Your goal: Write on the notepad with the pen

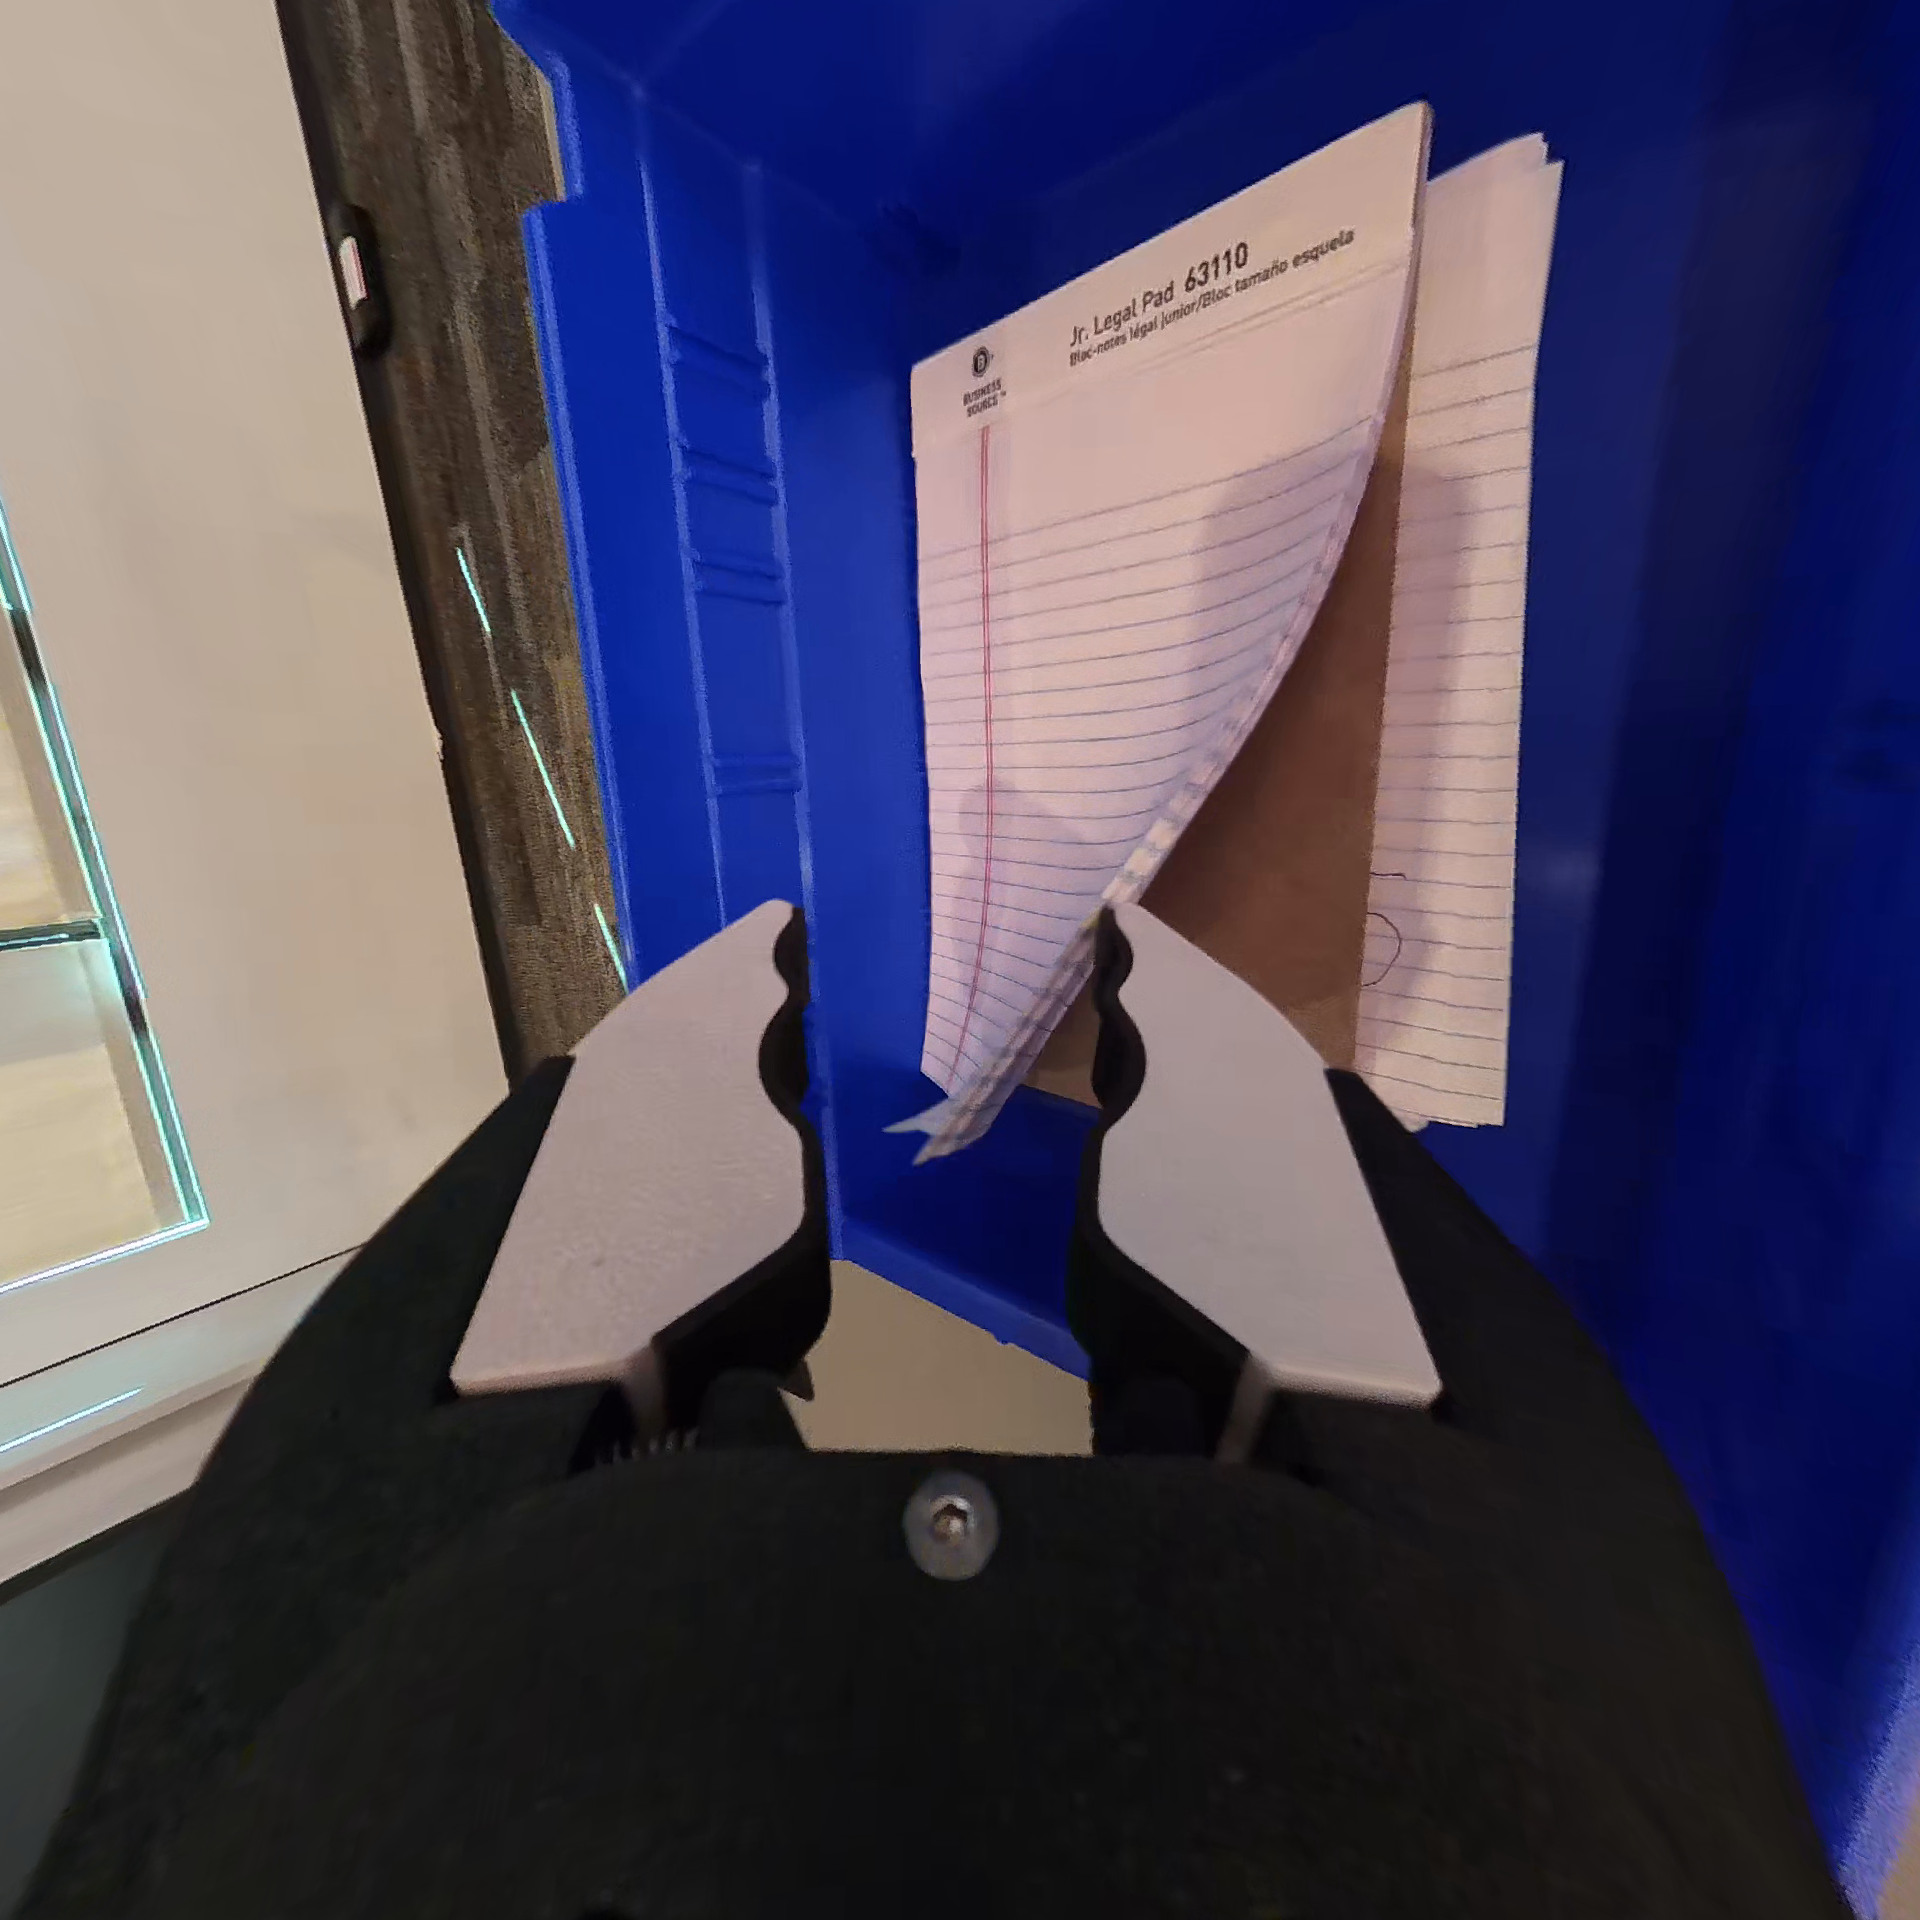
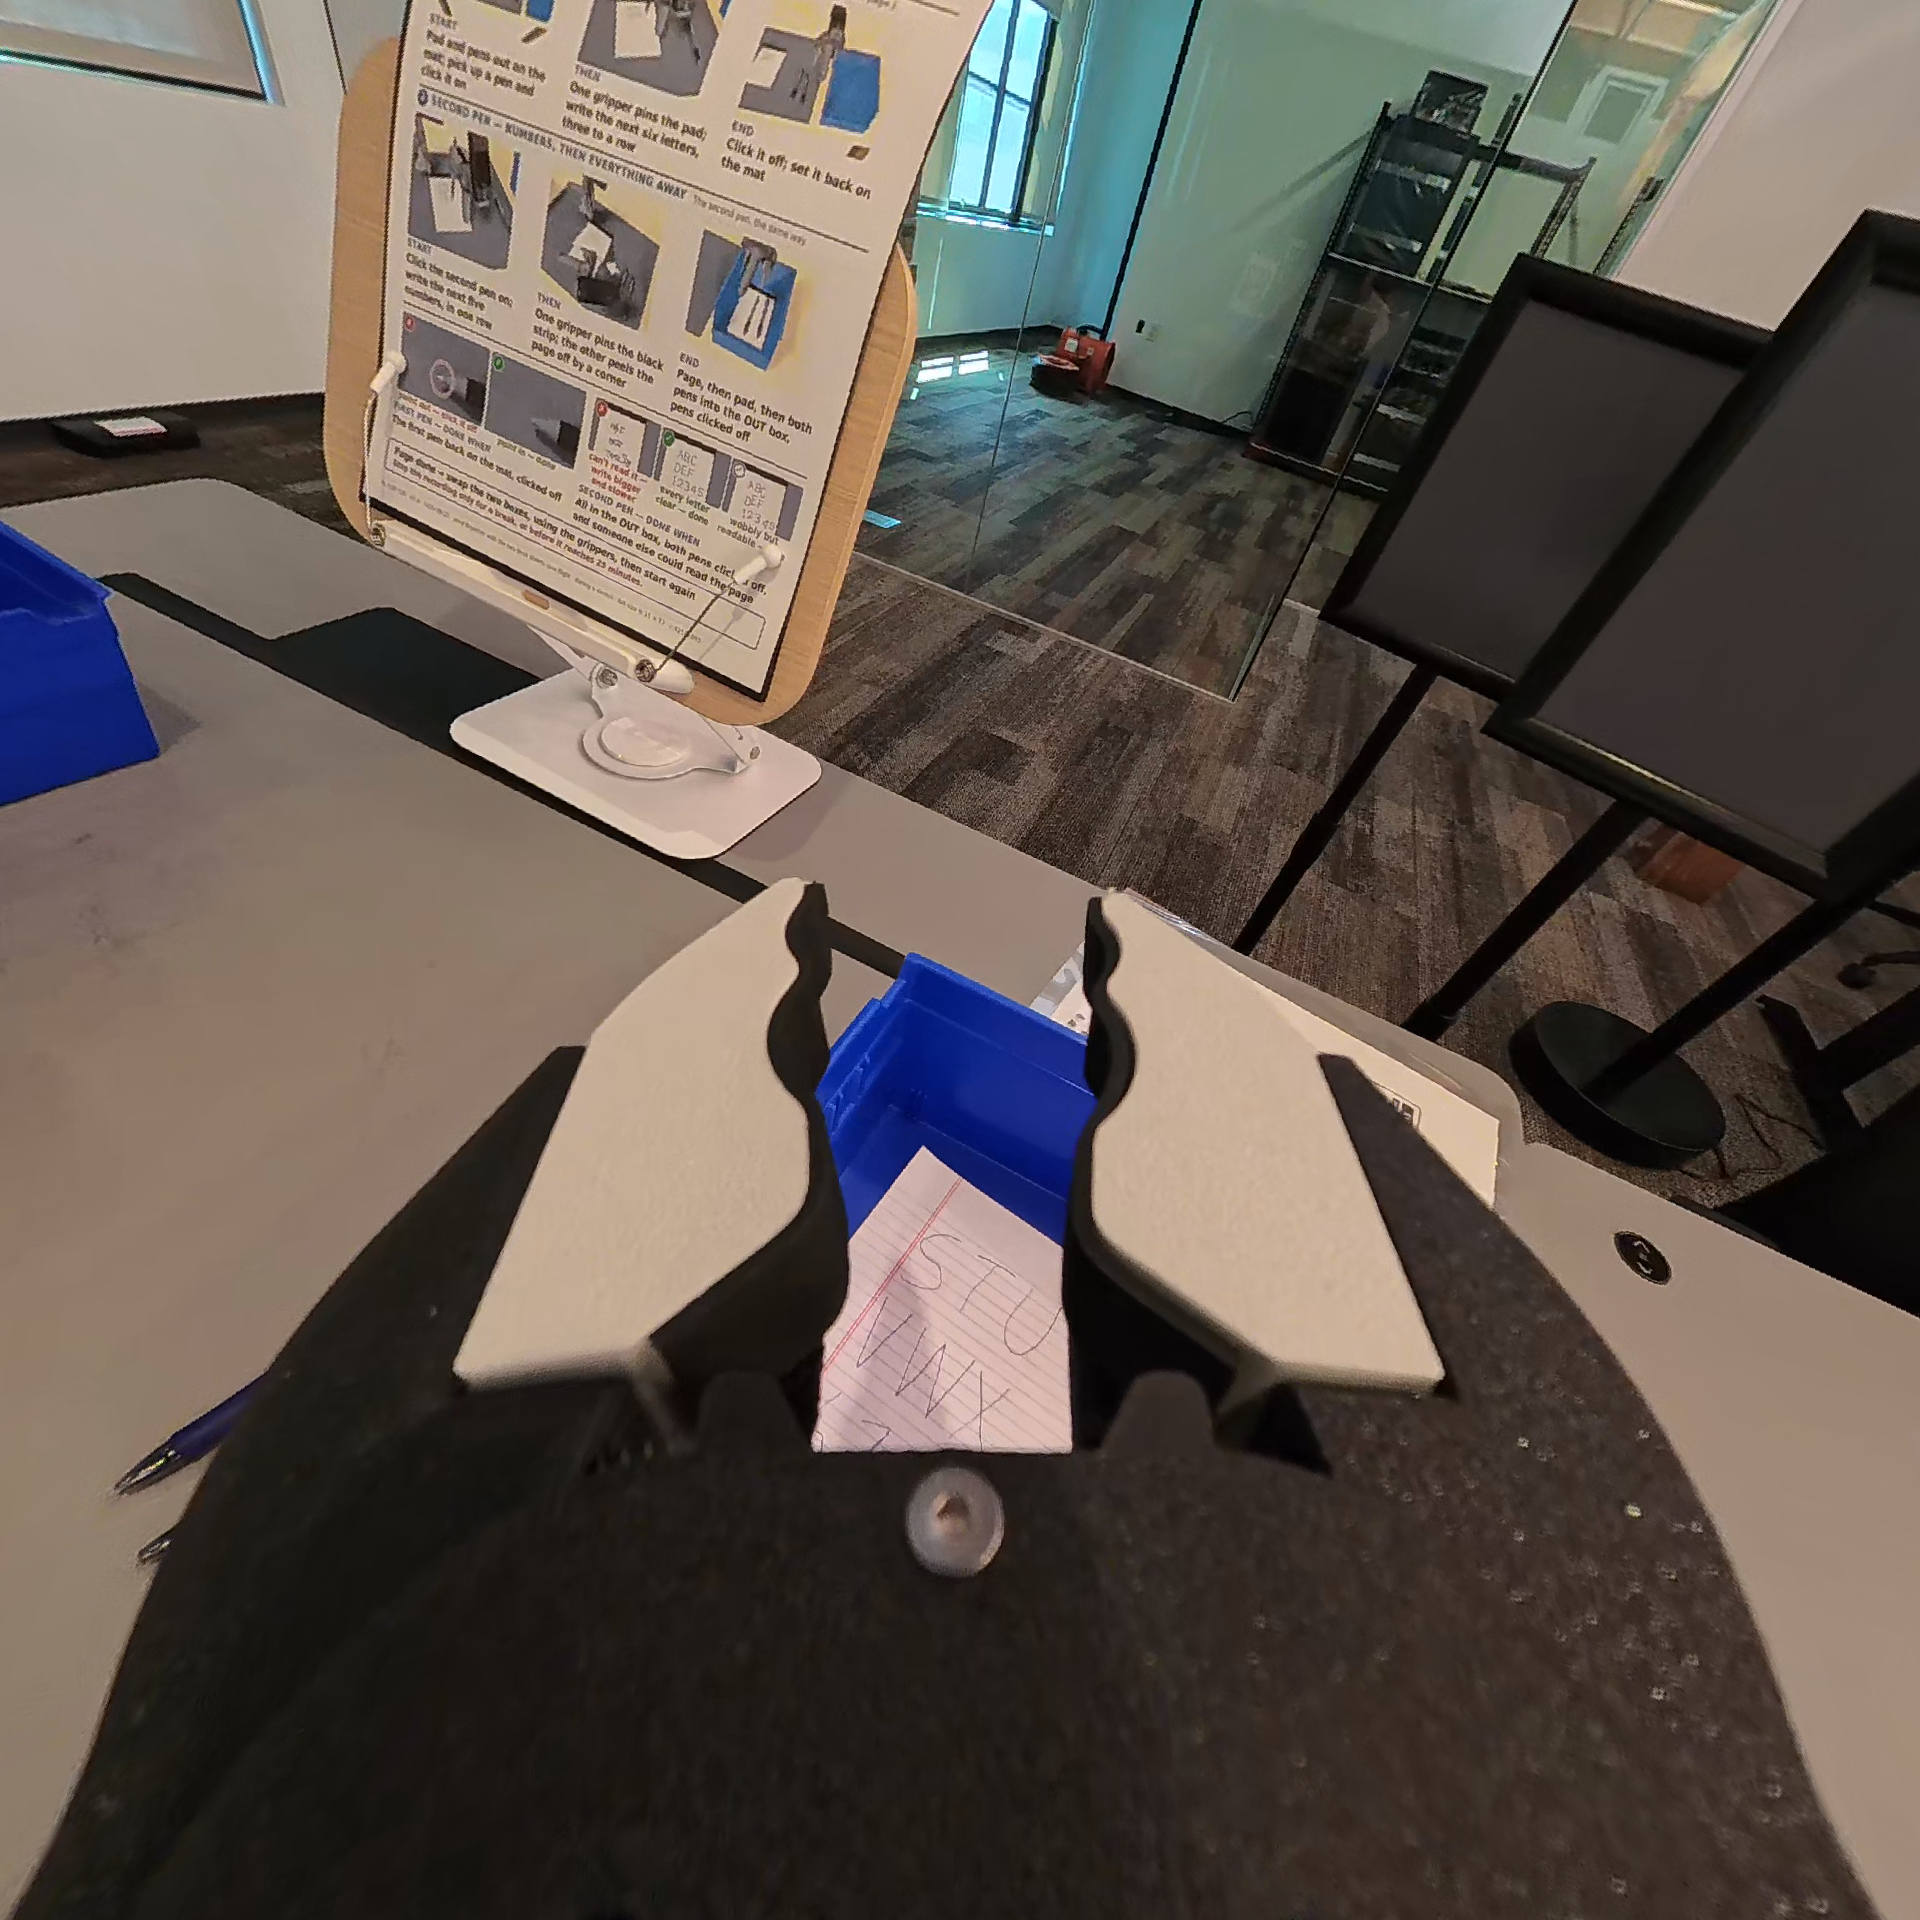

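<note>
In the left wrist view a white lined notepad (image 1: 1122,582) lies in a blue bin (image 1: 790,312). Its pages curl up at the lower right and bare the brown cardboard back (image 1: 1288,852). My left gripper (image 1: 951,925) is open, and its right fingertip (image 1: 1117,935) is at the curled page edge. Loose lined sheets (image 1: 1465,644) lie beside the pad. In the right wrist view my right gripper (image 2: 951,914) is open above a lined sheet with handwriting (image 2: 945,1320) that reaches into a blue bin (image 2: 956,1049). A blue pen (image 2: 192,1439) lies on the table at the lower left, with a second pen tip (image 2: 156,1548) below it.
An instruction sheet on a white stand (image 2: 644,769) stands on the grey table (image 2: 312,935). Another blue bin (image 2: 52,675) is at the far left. A white card (image 2: 1403,1112) lies by the table's right edge. Black sign stands (image 2: 1621,1091) are on the floor beyond. Some 70 centimetres of space lies between my two pairs of fingers.
</note>
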{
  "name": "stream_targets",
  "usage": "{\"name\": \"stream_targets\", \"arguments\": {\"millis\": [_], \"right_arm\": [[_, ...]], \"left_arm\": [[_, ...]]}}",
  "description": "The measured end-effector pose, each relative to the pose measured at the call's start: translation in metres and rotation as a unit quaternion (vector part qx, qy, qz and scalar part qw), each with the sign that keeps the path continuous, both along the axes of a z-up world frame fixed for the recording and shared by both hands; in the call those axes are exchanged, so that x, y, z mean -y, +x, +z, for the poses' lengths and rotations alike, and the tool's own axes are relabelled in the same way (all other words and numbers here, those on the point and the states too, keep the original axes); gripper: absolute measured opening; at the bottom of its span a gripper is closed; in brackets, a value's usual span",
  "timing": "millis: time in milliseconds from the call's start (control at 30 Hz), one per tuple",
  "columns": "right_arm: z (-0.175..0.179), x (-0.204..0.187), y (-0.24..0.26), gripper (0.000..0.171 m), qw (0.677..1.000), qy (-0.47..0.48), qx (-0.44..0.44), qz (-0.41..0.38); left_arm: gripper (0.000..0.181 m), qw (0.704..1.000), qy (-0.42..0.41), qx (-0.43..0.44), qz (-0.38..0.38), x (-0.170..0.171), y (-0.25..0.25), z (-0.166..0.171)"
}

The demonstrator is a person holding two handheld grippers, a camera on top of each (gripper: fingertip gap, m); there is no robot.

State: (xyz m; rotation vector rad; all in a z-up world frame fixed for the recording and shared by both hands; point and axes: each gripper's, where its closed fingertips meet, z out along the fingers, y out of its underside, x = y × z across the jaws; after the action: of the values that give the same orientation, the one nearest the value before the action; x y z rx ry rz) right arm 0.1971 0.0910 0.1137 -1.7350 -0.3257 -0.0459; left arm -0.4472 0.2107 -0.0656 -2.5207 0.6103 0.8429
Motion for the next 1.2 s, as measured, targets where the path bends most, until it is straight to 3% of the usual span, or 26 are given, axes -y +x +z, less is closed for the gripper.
{"name": "stream_targets", "arguments": {"millis": [433, 600, 667, 800, 1200], "right_arm": [[0.001, 0.004, 0.008, 0.047, 1.000, 0.003, -0.007, -0.006], [-0.001, 0.003, 0.007, 0.046, 1.000, -0.001, -0.005, -0.006], [-0.002, 0.003, 0.007, 0.046, 1.000, -0.004, -0.003, -0.004], [-0.002, 0.003, 0.006, 0.046, 1.000, -0.004, -0.001, -0.004], [-0.005, 0.001, 0.004, 0.047, 1.000, -0.010, -0.008, 0.006]], "left_arm": [[0.027, 0.996, -0.065, -0.033, -0.055, 0.015, 0.016, -0.035], [0.019, 0.995, -0.077, -0.014, -0.061, 0.017, 0.019, -0.039], [0.004, 0.994, -0.090, -0.003, -0.064, 0.019, 0.022, -0.042], [0.003, 0.993, -0.100, 0.006, -0.057, 0.019, 0.023, -0.042], [0.002, 0.995, -0.069, 0.067, -0.039, 0.007, 0.007, 0.011]]}}
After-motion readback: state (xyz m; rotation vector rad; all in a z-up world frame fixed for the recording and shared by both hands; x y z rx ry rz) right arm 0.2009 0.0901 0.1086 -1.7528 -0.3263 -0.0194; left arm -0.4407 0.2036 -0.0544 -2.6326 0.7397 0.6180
